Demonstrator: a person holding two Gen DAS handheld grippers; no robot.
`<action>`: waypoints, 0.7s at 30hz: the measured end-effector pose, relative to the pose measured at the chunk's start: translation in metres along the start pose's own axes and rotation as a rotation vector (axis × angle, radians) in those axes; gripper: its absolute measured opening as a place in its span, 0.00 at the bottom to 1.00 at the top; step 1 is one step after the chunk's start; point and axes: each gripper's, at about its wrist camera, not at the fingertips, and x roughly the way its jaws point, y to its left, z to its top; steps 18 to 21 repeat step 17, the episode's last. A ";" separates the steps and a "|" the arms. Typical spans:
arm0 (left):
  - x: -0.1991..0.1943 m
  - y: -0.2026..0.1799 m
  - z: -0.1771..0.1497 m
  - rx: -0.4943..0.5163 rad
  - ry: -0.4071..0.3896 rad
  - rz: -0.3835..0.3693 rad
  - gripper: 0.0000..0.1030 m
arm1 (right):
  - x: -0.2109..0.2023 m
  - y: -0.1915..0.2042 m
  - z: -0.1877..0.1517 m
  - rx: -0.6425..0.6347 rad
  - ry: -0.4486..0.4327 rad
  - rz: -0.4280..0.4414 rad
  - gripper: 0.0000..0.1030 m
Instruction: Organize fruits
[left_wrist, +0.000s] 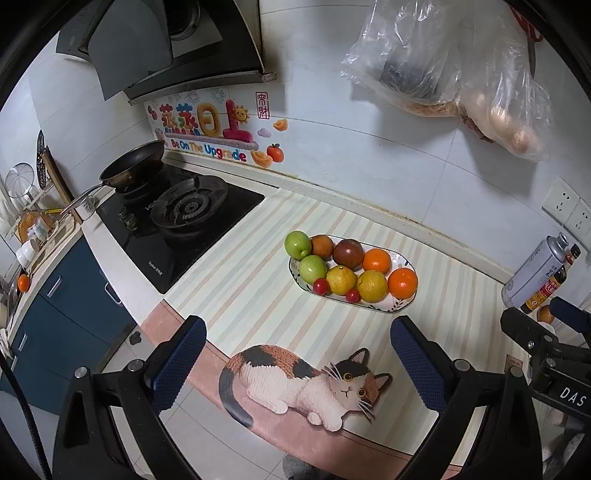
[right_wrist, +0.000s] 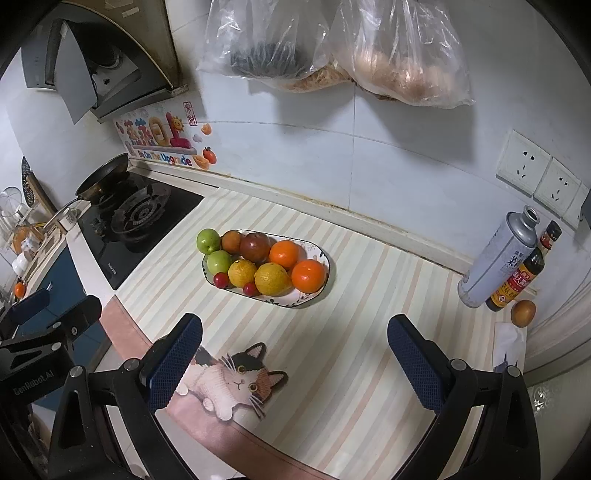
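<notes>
An oval white plate (left_wrist: 397, 308) (right_wrist: 317, 297) on the striped mat holds two green apples (left_wrist: 297, 244) (right_wrist: 208, 240), two oranges (left_wrist: 402, 283) (right_wrist: 308, 275), two yellow citrus fruits (left_wrist: 371, 285) (right_wrist: 272, 278), two dark brownish fruits (left_wrist: 348, 252) (right_wrist: 255, 246) and two small red fruits (left_wrist: 321, 286) (right_wrist: 221, 279). One brown fruit (right_wrist: 523, 312) lies alone at the right by the bottles. My left gripper (left_wrist: 297, 356) is open and empty, hanging above the mat's cat picture, short of the plate. My right gripper (right_wrist: 295, 352) is open and empty, above the mat in front of the plate.
A gas hob (left_wrist: 184, 218) with a frying pan (left_wrist: 133, 166) lies left of the mat. A metal can (right_wrist: 498, 258) and a sauce bottle (right_wrist: 517, 280) stand at the right by the wall sockets (right_wrist: 535, 173). Plastic bags (right_wrist: 332, 48) hang on the wall above.
</notes>
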 end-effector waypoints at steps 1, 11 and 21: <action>0.001 0.000 0.000 0.001 0.001 0.000 0.99 | -0.001 0.001 0.000 0.000 -0.001 0.000 0.99; -0.001 0.000 -0.002 0.001 -0.001 -0.002 0.99 | -0.006 0.002 -0.001 -0.003 -0.007 0.003 0.99; -0.009 -0.003 -0.008 0.012 -0.014 -0.013 0.99 | -0.007 0.001 -0.001 -0.004 -0.007 0.005 0.99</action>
